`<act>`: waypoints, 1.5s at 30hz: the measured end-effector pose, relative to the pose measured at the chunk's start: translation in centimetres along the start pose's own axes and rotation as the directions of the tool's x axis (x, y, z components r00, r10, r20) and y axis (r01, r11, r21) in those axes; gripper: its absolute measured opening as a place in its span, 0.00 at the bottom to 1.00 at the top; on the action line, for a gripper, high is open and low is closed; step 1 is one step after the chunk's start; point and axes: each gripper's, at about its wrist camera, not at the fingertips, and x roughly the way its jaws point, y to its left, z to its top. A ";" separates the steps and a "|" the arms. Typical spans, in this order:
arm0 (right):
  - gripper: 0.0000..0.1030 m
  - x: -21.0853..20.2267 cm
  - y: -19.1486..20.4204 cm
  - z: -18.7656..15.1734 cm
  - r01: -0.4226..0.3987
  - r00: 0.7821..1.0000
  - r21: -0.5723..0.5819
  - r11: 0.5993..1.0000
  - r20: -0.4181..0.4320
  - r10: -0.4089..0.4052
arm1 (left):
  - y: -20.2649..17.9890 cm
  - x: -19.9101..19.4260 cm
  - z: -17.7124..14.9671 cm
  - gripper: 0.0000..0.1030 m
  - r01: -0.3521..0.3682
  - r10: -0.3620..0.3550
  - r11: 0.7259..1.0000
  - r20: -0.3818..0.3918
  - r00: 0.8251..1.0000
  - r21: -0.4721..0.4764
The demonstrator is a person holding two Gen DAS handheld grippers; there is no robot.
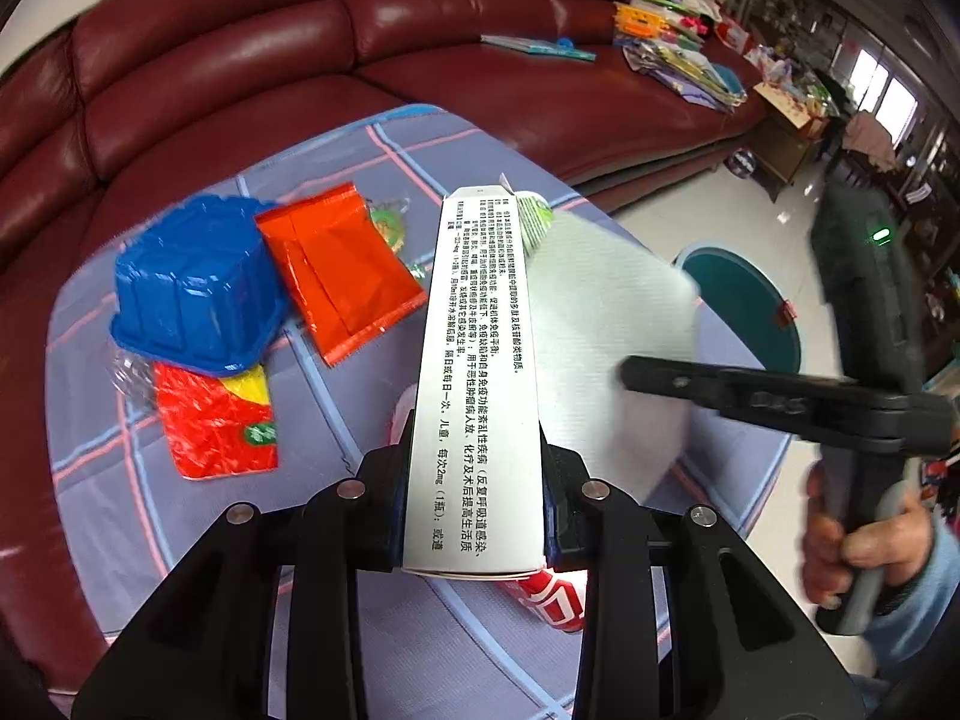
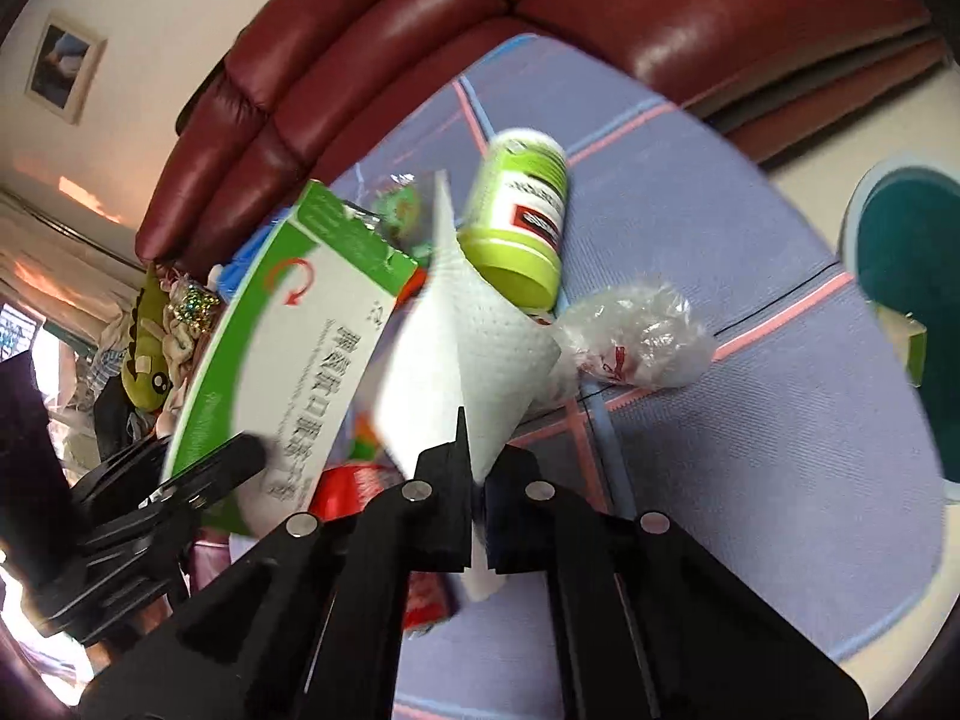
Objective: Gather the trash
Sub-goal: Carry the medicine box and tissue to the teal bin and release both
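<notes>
My left gripper (image 1: pixel 477 498) is shut on a white and green medicine box (image 1: pixel 477 372), held above the table; the box also shows in the right wrist view (image 2: pixel 288 336). My right gripper (image 2: pixel 477 492) is shut on a white paper towel (image 2: pixel 474 336), which also shows in the left wrist view (image 1: pixel 606 324). On the table lie a blue plastic tub (image 1: pixel 192 288), an orange wrapper (image 1: pixel 336 270), a red and yellow packet (image 1: pixel 216 420), a green bottle (image 2: pixel 522 210) and a crumpled clear plastic bag (image 2: pixel 636 336).
The table has a purple checked cloth (image 2: pixel 750 420) and stands against a dark red leather sofa (image 1: pixel 240 60). A teal round bin (image 1: pixel 750 306) stands on the floor to the right, also in the right wrist view (image 2: pixel 906 252). Clutter lies on the sofa's far end (image 1: pixel 672 42).
</notes>
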 end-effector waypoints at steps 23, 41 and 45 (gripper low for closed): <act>0.03 -17.4 -8.1 1.8 0.215 0.932 0.120 0.969 0.271 -0.240 | -12.8 -1.1 4.7 0.31 0.180 -0.190 0.968 0.043 0.981 0.174; 0.03 -20.3 -21.3 1.4 0.310 0.905 0.294 0.904 0.201 -0.376 | -27.2 13.3 9.2 0.33 0.303 -0.262 0.932 -0.212 0.942 0.197; 0.03 -19.5 -22.2 1.3 0.315 0.910 0.299 0.901 0.176 -0.377 | -28.0 14.7 9.6 0.54 0.280 -0.236 0.940 -0.220 0.946 0.195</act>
